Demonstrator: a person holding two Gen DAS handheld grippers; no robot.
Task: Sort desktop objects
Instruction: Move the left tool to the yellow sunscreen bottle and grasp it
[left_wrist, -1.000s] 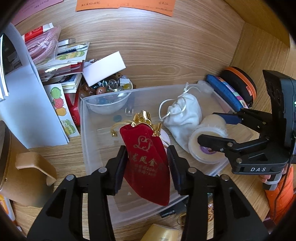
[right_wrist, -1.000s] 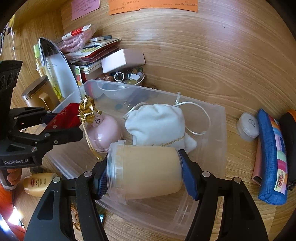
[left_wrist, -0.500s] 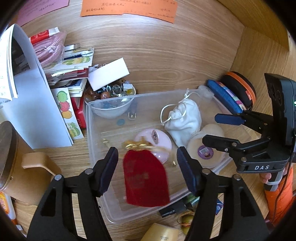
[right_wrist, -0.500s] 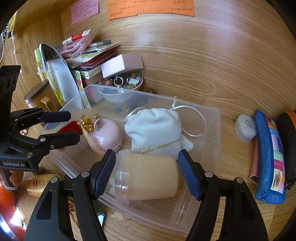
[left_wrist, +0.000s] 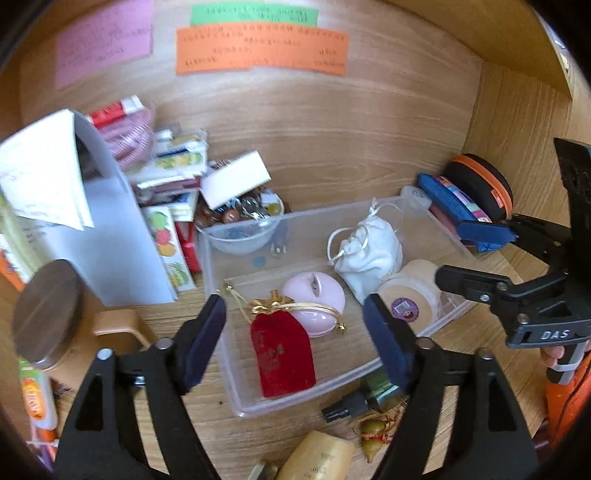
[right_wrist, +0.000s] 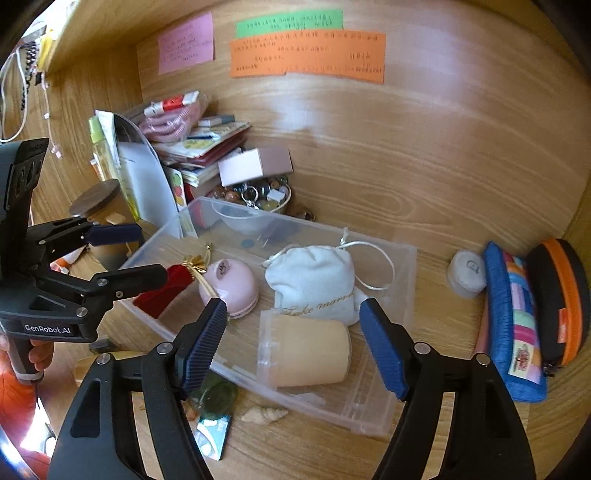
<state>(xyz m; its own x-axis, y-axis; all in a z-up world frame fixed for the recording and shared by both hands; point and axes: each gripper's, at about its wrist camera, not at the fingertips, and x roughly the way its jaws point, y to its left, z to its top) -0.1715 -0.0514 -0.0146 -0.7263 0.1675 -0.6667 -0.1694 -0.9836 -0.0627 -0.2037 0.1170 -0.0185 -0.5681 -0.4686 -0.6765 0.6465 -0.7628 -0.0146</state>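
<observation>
A clear plastic bin (left_wrist: 218, 258) sits on the wooden desk (left_wrist: 351, 147) and holds 4 loose things. At its near-left end lies a red velvet pouch (left_wrist: 282, 360), flat on the bin floor, its neck gathered by a gold frill and cord, faint gold lettering on its face. Just beside its neck is a pink dome-shaped case (left_wrist: 314, 299) — the gold cord loops across it. A white drawstring bag (right_wrist: 314, 284) with gold script slumps in the middle, and a cream jar (right_wrist: 306, 352) with a clear lid lies on its side in front of the bag, touching it.

The left gripper (left_wrist: 295, 338) hangs above the pouch with its jaws spread wide, holding nothing. The right gripper (right_wrist: 293, 341) hovers over the jar, jaws likewise wide apart and empty — neither pad touches it.

Outside the bin, near its right end, a blue patterned pencil case (right_wrist: 515, 317) stands against a black-and-orange zip case (right_wrist: 557, 299).
</observation>
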